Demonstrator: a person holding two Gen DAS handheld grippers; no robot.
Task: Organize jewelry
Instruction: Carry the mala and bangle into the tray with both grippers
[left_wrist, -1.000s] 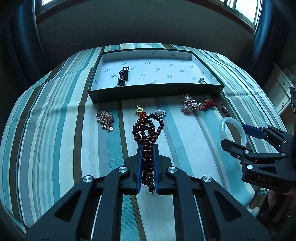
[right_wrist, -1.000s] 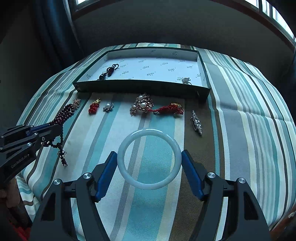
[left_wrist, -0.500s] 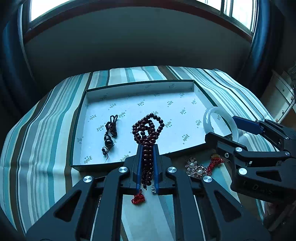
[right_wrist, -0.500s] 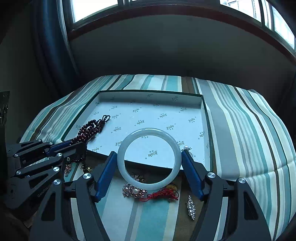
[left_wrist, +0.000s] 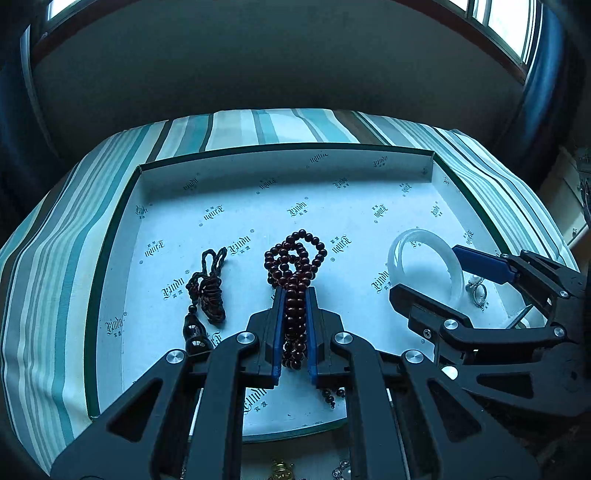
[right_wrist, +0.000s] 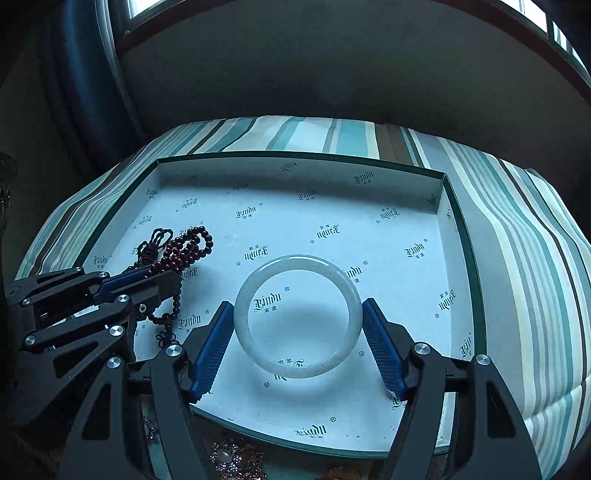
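Observation:
My left gripper is shut on a dark red bead string and holds it over the white-lined tray. My right gripper is shut on a white jade bangle, level over the tray floor. The bangle and the right gripper also show at the right of the left wrist view. The left gripper with the beads shows at the left of the right wrist view. A black cord necklace lies in the tray, left of the beads.
A small pearl piece lies in the tray near its right wall. A pearl brooch and other jewelry lie on the striped cloth in front of the tray. A dark wall and windows stand behind.
Both grippers have moved forward from over the cloth to over the tray, carrying the beads and the bangle. The loose jewelry has dropped below the fingers.

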